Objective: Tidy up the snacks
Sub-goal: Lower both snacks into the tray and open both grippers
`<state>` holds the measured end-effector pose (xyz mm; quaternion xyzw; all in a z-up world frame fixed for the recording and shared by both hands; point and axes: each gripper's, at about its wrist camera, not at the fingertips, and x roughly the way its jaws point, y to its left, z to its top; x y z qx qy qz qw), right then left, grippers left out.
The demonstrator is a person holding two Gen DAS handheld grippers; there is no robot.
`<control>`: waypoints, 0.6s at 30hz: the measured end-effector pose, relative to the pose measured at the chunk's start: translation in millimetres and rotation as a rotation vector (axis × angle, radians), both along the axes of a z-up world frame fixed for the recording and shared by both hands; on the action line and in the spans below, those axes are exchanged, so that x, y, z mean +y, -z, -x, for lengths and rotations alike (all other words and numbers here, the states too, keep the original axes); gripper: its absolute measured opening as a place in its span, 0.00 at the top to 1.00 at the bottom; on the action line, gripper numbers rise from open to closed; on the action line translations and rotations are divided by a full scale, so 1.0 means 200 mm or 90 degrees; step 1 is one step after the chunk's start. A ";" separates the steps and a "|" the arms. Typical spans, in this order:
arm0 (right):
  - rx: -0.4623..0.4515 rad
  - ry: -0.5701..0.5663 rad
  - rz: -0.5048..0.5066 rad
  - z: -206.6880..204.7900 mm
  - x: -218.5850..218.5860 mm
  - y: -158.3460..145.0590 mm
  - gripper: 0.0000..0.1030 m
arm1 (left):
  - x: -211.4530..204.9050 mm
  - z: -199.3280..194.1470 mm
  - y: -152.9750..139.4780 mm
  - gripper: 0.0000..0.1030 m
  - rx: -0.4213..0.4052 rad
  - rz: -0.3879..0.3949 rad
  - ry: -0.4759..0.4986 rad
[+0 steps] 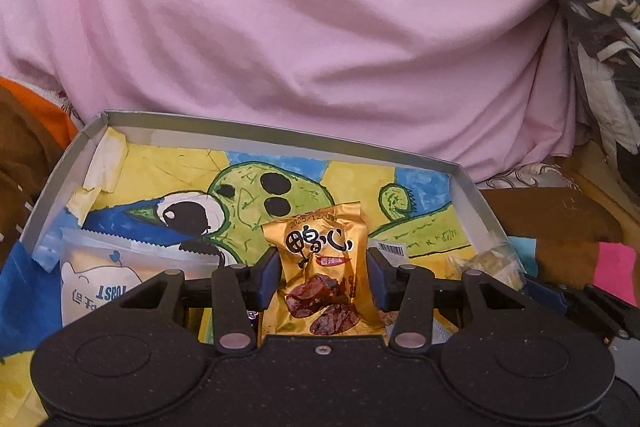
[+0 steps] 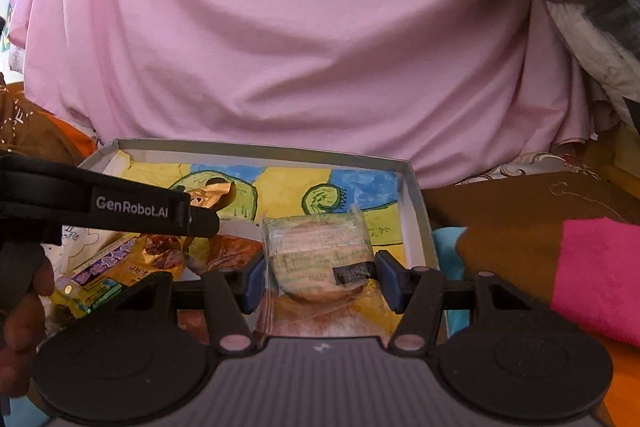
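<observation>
The left tool (image 1: 322, 281) has its blue pads pressed against both sides of a golden foil snack packet with black characters and a picture of dark red meat pieces (image 1: 320, 267), which stands upright between them, its top edge reaching ahead of the tips. Just to the left of this tool lies a white toast packet with a serrated edge (image 1: 104, 279). The right tool (image 2: 320, 279) grips a clear plastic packet holding a round pale pastry (image 2: 320, 255), blue pads touching its two sides. To its left, the left tool's black arm crosses the right wrist view, with more golden and yellow snack packets (image 2: 120, 267) piled under it. Both tools sit over a shallow grey cardboard tray lined with a yellow, blue and green cartoon drawing (image 1: 474, 195). Ahead of the tray rises a big pink cloth (image 1: 300, 27); a bright pink fabric (image 2: 600, 267) lies off to the right.
</observation>
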<state>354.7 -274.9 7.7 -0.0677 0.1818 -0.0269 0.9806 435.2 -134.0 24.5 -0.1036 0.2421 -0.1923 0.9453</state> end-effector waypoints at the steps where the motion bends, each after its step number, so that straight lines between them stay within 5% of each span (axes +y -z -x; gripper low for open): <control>1: 0.000 0.001 0.000 -0.01 0.00 0.00 0.40 | 0.00 0.00 0.00 0.53 0.003 0.004 -0.001; 18: -0.011 0.006 0.017 0.09 -0.01 -0.06 0.18 | 0.03 0.04 -0.03 0.41 0.037 0.035 -0.010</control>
